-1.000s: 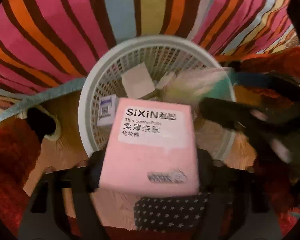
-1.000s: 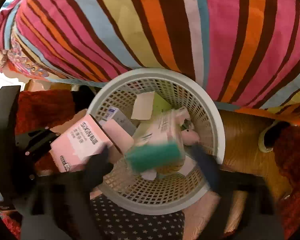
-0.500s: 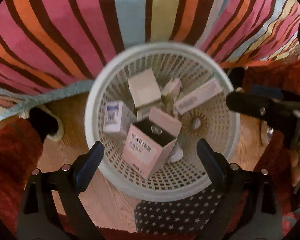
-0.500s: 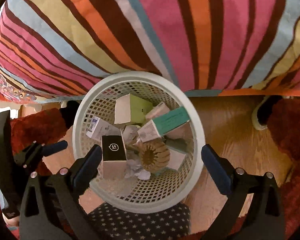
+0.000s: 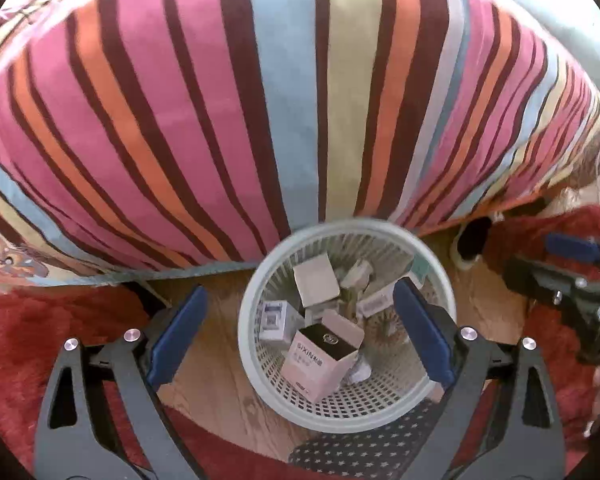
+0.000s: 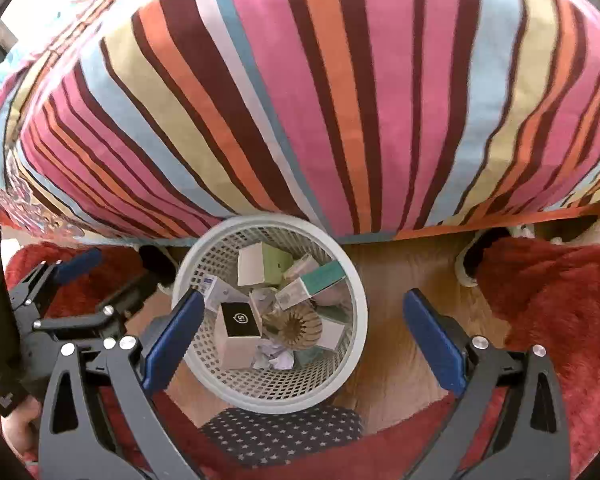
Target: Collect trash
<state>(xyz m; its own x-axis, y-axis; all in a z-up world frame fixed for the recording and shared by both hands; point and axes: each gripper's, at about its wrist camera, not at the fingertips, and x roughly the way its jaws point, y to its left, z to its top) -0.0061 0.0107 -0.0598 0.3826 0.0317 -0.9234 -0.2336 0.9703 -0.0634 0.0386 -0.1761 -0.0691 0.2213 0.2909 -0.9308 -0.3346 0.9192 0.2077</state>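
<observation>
Both grippers, left and right, hover with blue-padded fingers spread wide and empty above the white plastic mesh basket. The pink cardboard box lies inside it among other packaging, beside the striped bedspread.

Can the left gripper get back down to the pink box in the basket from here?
Probably yes: the left gripper is open and empty above the basket, and the pink box lies on top, uncovered.

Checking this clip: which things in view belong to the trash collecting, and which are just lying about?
Job: white mesh basket; pink carton, teal-ended box and crumpled paper inside it; left gripper and right gripper, both open and empty.

Lying about: striped bedspread; red rug; slipper.
</observation>
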